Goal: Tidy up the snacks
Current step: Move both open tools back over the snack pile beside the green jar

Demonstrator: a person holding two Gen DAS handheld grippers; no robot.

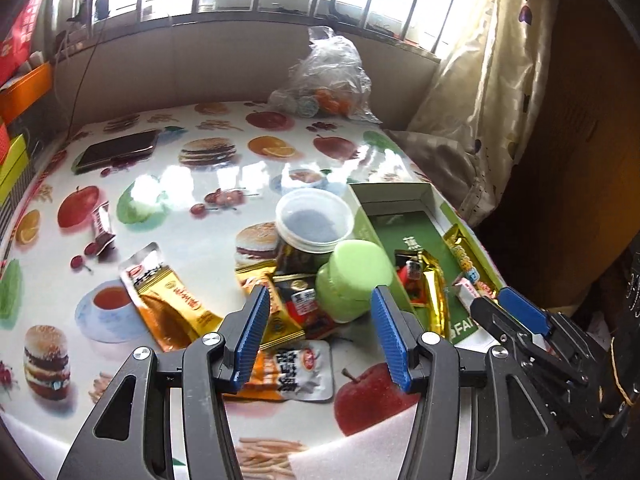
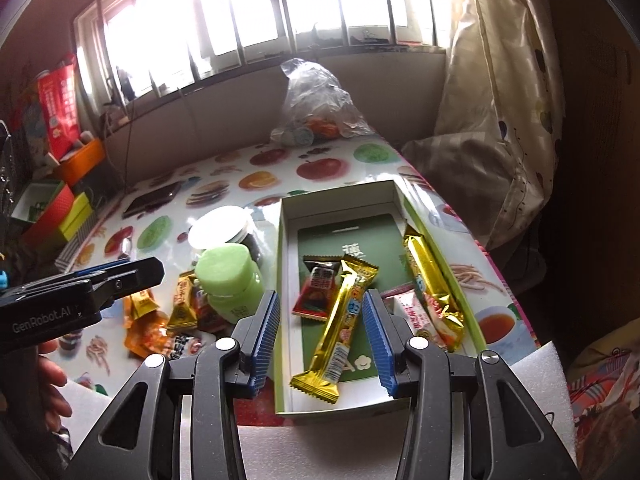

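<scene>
Both our ribbed blue-padded grippers, left [image 1: 318, 334] and right [image 2: 320, 340], stand spread and empty. Crinkly foil snack packets [image 1: 172, 300] lie loose on the glossy fruit-print tablecloth [image 1: 168, 184]; shiny gold bars [image 2: 340, 328] rest inside the shallow rectangular cardboard box [image 2: 280, 280], its far half bare.

Each view looks forward and down along its own gripper, close above the surface [image 1: 168, 184], facing the window; both share the green box [image 2: 404, 208] and green-lidded jar [image 1: 352, 276] ahead.
</scene>
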